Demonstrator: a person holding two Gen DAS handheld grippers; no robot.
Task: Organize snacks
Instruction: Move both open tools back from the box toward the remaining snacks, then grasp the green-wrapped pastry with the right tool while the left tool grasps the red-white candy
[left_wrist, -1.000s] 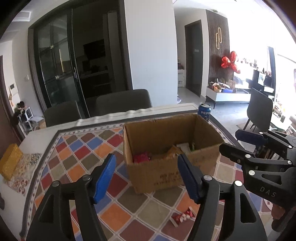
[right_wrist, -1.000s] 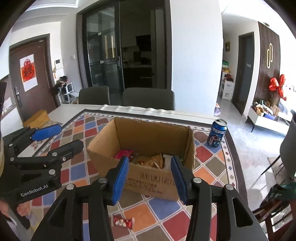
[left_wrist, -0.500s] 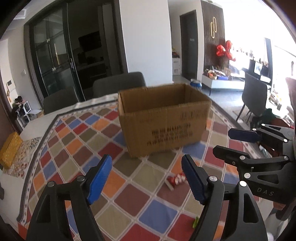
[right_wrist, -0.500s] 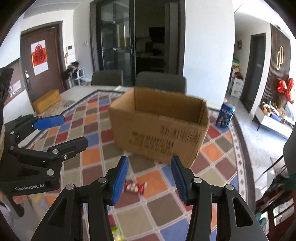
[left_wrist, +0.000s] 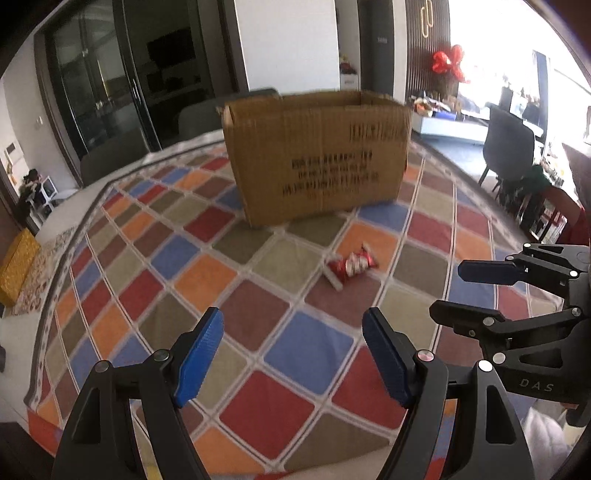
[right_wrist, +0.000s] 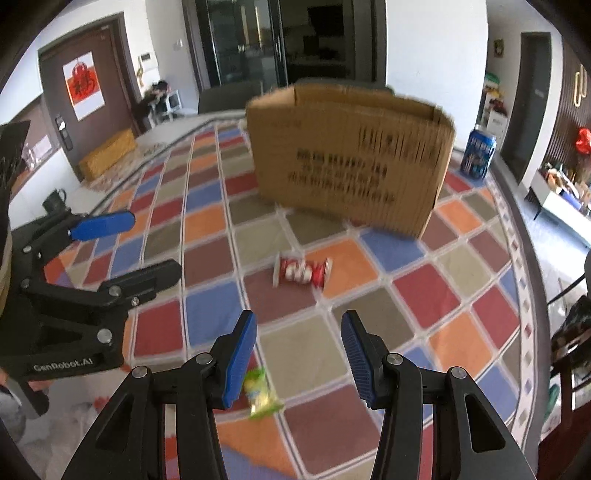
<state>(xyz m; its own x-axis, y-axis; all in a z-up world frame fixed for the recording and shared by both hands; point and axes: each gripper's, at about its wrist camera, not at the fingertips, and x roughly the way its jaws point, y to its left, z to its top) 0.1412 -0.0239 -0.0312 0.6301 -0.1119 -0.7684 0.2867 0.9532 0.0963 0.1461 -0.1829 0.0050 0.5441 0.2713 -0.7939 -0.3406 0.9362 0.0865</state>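
A brown cardboard box (left_wrist: 317, 155) stands on the checkered tablecloth; it also shows in the right wrist view (right_wrist: 351, 158). A red snack packet (left_wrist: 349, 266) lies in front of it, also seen from the right wrist (right_wrist: 303, 271). A green snack packet (right_wrist: 260, 393) lies near the table's front edge, just below my right gripper's left finger. My left gripper (left_wrist: 293, 360) is open and empty, well short of the red packet. My right gripper (right_wrist: 299, 354) is open and empty above the tablecloth, with the red packet ahead of it.
A blue Pepsi can (right_wrist: 480, 151) stands right of the box. A yellow box (right_wrist: 107, 153) lies at the table's far left. A dark mug (right_wrist: 55, 201) stands at the left edge. Chairs (left_wrist: 207, 114) stand behind the table. The tablecloth (left_wrist: 184, 258) covers most of the top.
Both grippers have pulled back and down from above the box toward the table's front edge. The box's inside is no longer visible, and the green packet has come into view.
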